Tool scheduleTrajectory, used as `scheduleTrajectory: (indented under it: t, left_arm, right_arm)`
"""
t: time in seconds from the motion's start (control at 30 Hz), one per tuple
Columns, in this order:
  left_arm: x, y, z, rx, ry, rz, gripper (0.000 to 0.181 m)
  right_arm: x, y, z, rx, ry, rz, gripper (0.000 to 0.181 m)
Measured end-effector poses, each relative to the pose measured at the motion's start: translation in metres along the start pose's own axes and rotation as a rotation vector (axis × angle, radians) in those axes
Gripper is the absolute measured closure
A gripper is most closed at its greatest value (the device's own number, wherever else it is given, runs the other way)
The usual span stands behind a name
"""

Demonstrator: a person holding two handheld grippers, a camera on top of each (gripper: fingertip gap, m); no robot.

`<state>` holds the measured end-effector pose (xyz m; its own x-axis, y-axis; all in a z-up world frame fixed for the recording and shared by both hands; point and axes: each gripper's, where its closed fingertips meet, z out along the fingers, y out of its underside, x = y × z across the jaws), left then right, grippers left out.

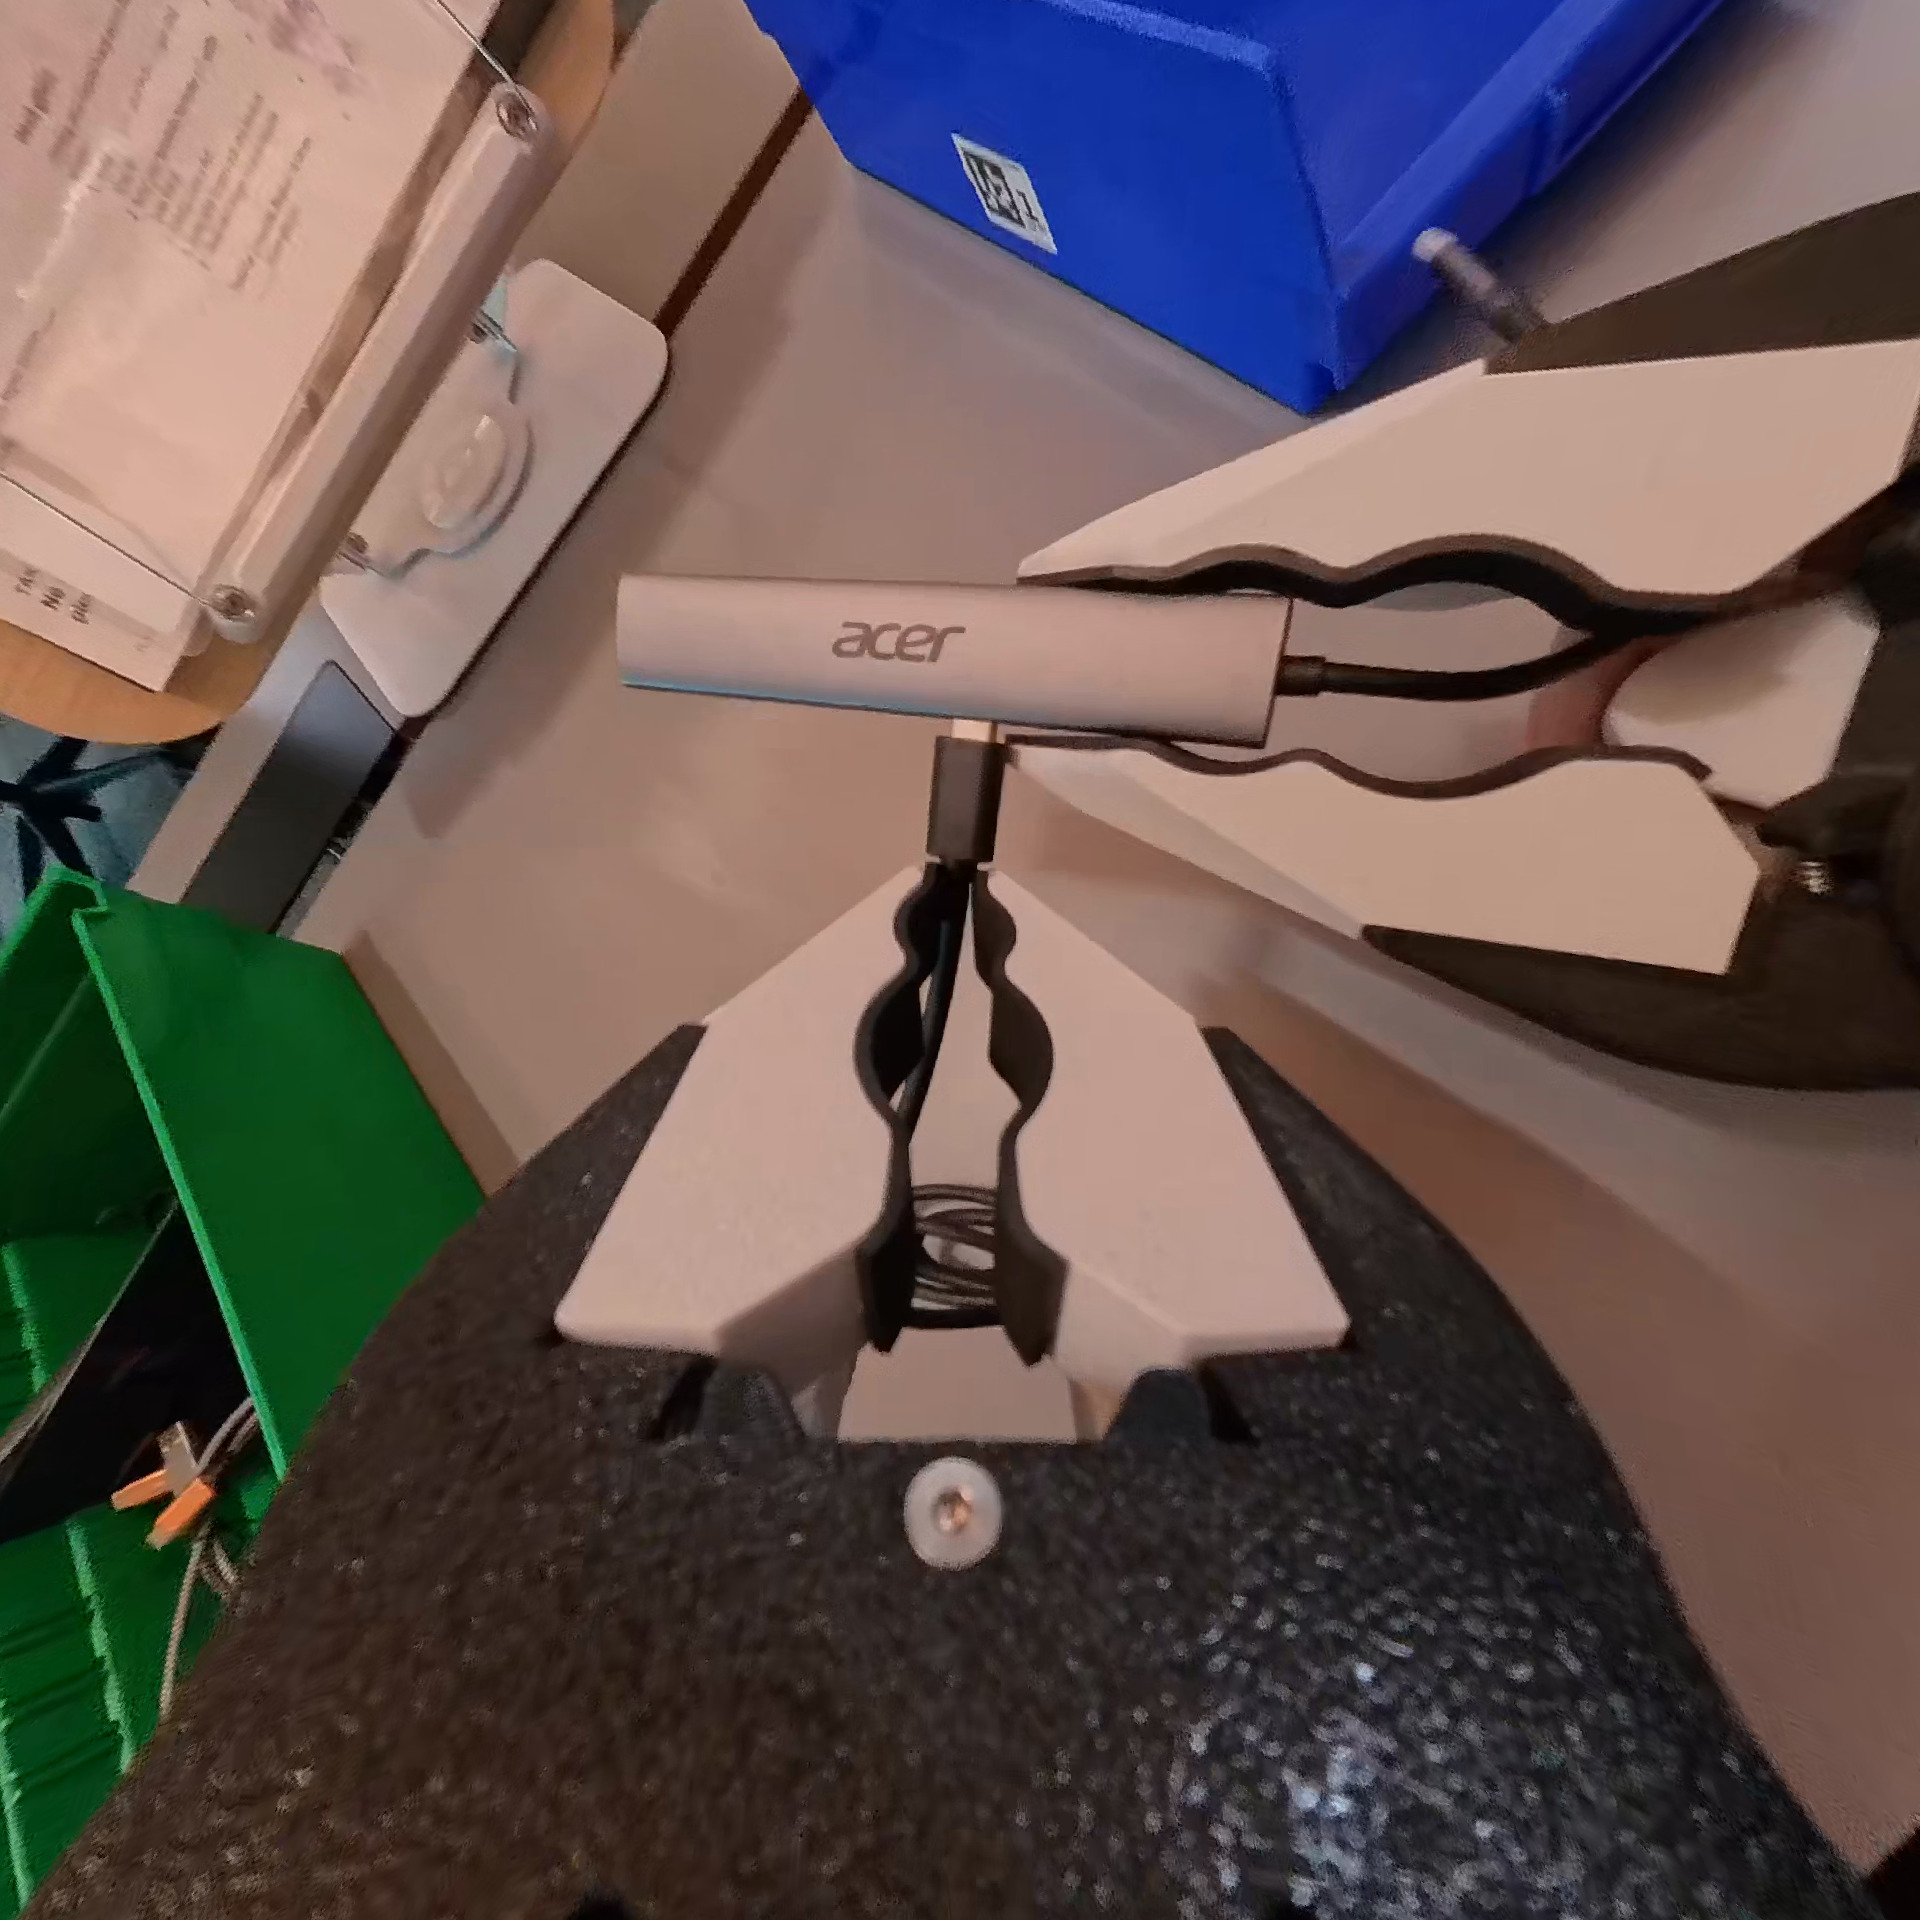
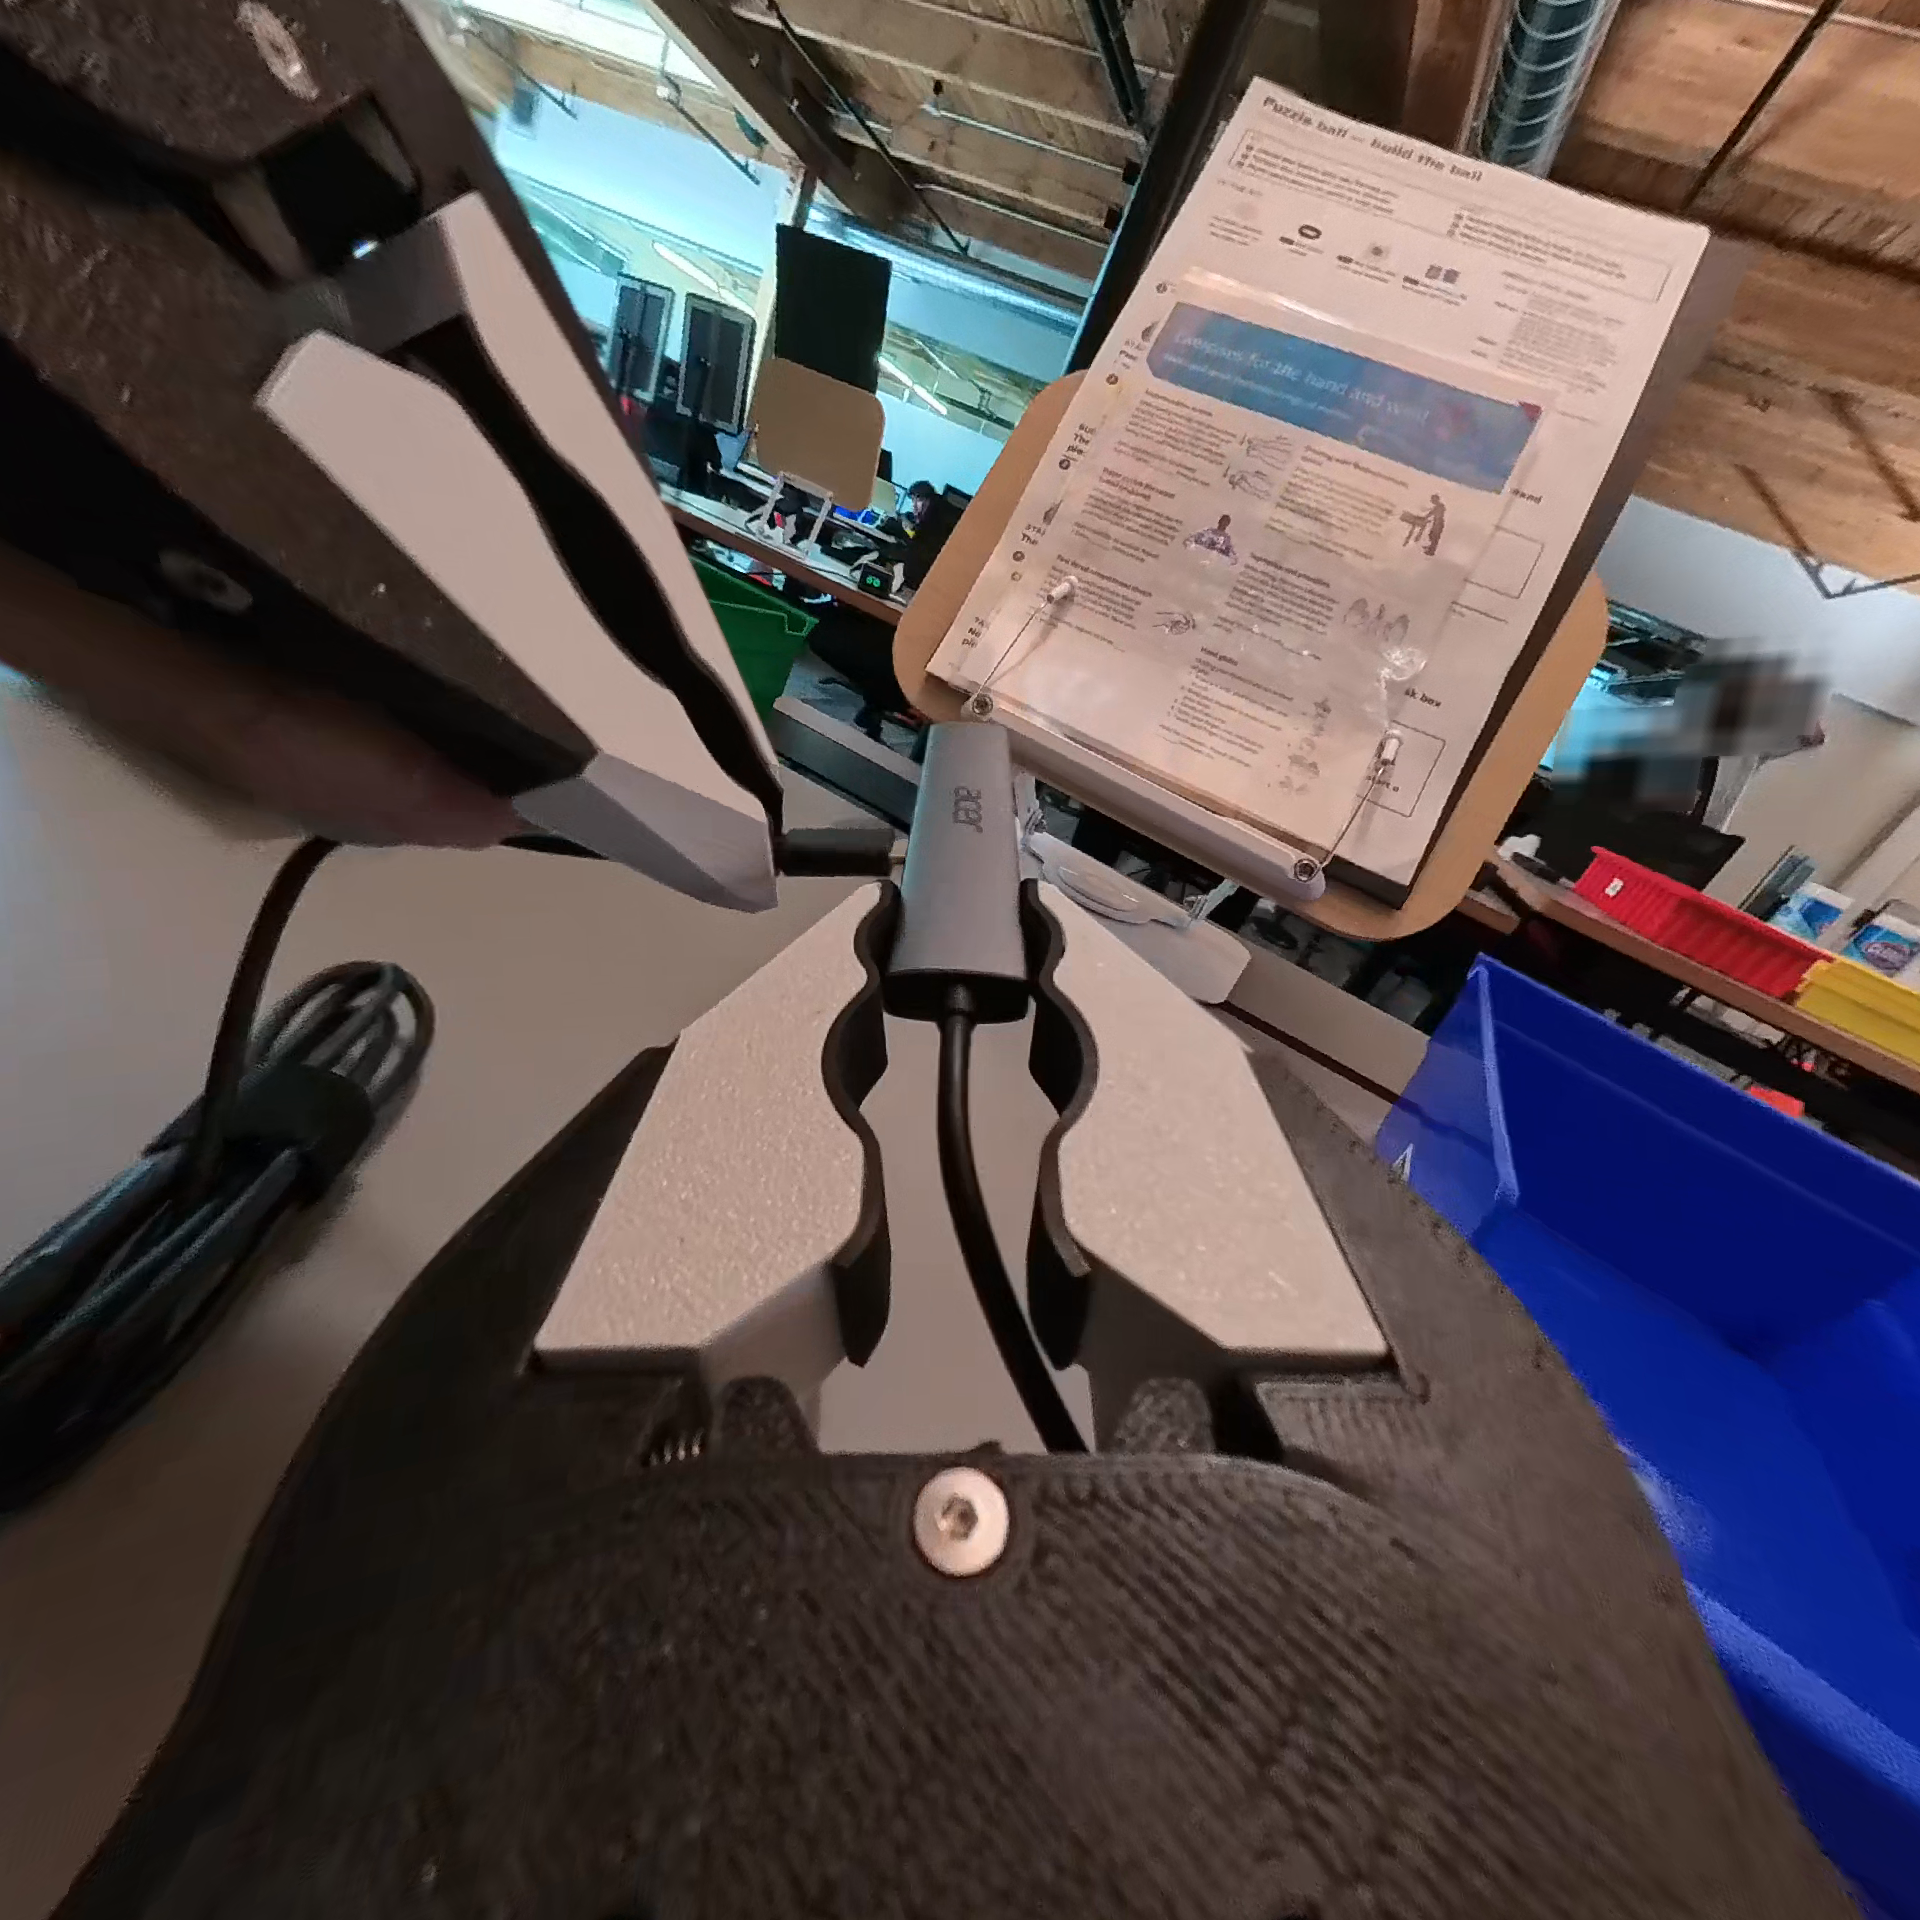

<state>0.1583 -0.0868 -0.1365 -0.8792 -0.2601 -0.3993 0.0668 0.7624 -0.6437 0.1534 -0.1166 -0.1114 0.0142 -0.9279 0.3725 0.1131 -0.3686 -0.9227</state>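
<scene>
A silver hub [image 1: 935, 655] is held level above the pale table [image 1: 790, 436]. My right gripper [image 1: 1029, 657] comes in from the right and is shut on the hub's cable end. My left gripper [image 1: 958, 871] is shut on a black plug [image 1: 966, 800] that sits in the hub's lower side. In the right wrist view my right gripper [image 2: 956, 899] clamps the hub [image 2: 956, 831], and the hub's own black cord [image 2: 966, 1143] runs back between the jaws. My left gripper [image 2: 774, 844] holds the plug [image 2: 836, 847] against the hub's left side. The plug's cable ends in a strapped coil [image 2: 208, 1143] on the table.
A blue bin [image 1: 1143, 156] stands close on the right [image 2: 1662, 1299]. A green bin [image 1: 208, 1143] with small parts is at the left. A document stand [image 2: 1299, 520] holding printed sheets is just beyond the hub, on a white base [image 1: 499, 488]. Red and yellow bins [image 2: 1683, 914] sit on a far bench.
</scene>
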Motion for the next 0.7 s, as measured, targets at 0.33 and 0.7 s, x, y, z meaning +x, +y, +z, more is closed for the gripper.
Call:
scheduleTrajectory:
  t: [0.33, 0.7]
  left_arm:
    - [-0.002, -0.010, -0.003, 0.124, -0.051, 0.046, 0.179]
    - [0.003, -0.015, -0.009, 0.294, 0.005, 0.003, 0.170]
  right_arm:
    - [0.000, 0.005, 0.000, -0.005, -0.078, 0.174, 0.159]
    - [0.004, 0.004, -0.002, 0.023, -0.096, 0.218, 0.159]
